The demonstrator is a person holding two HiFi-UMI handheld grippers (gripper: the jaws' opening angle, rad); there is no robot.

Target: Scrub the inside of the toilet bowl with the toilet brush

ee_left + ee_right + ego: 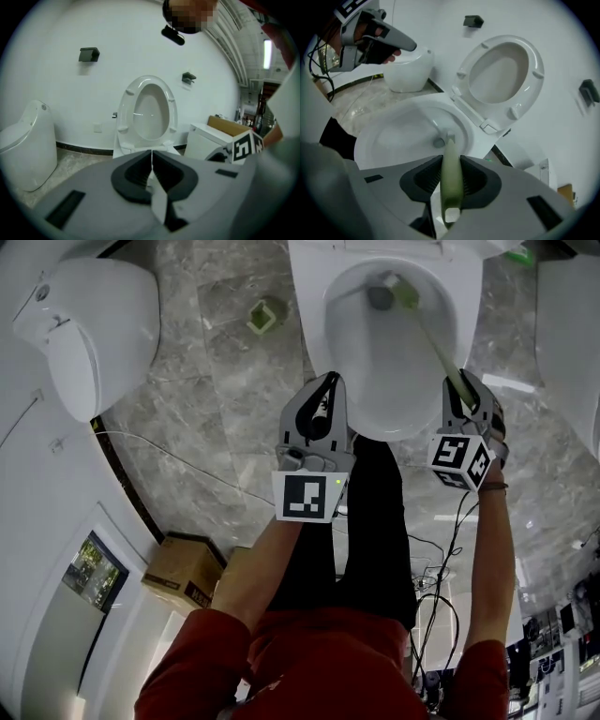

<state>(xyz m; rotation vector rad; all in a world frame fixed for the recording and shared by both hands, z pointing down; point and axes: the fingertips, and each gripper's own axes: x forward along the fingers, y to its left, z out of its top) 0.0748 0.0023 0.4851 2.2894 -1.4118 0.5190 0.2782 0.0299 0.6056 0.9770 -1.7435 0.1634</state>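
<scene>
**Right jaws clamped on the brush handle, bristles down at the drain**

The right gripper (451, 177) has its dark ribbed pads partly closed and pressing on both sides of the slim, pale green plastic handle of the toilet brush (450, 150). They hold it close to its upper end, and a short stub shows behind the pads. From there the handle runs away and down into the white ceramic toilet bowl (384, 381). Its green bristle head (405, 292) lies at the far side of the basin, just beside the dark drain opening (380, 298).

The left gripper (151, 165) has its jaws closed against each other with nothing between them. It hangs in the air over the near left rim of the bowl, apart from the brush.

The brush looks light. The handle seems stiff enough to push with, though a handle this thin will probably flex under hard scrubbing. Its smooth plastic is likely to be slick, especially when wet, so it could twist or slide between the pads. The bristles should give softly against the hard, glossy ceramic.

The high grip keeps the jaws well away from the wet end and gives long reach. It also makes a long lever, so sideways strokes will tend to turn the handle in the pads. Firm, steady pressure on the broader upper part seems best.
</scene>
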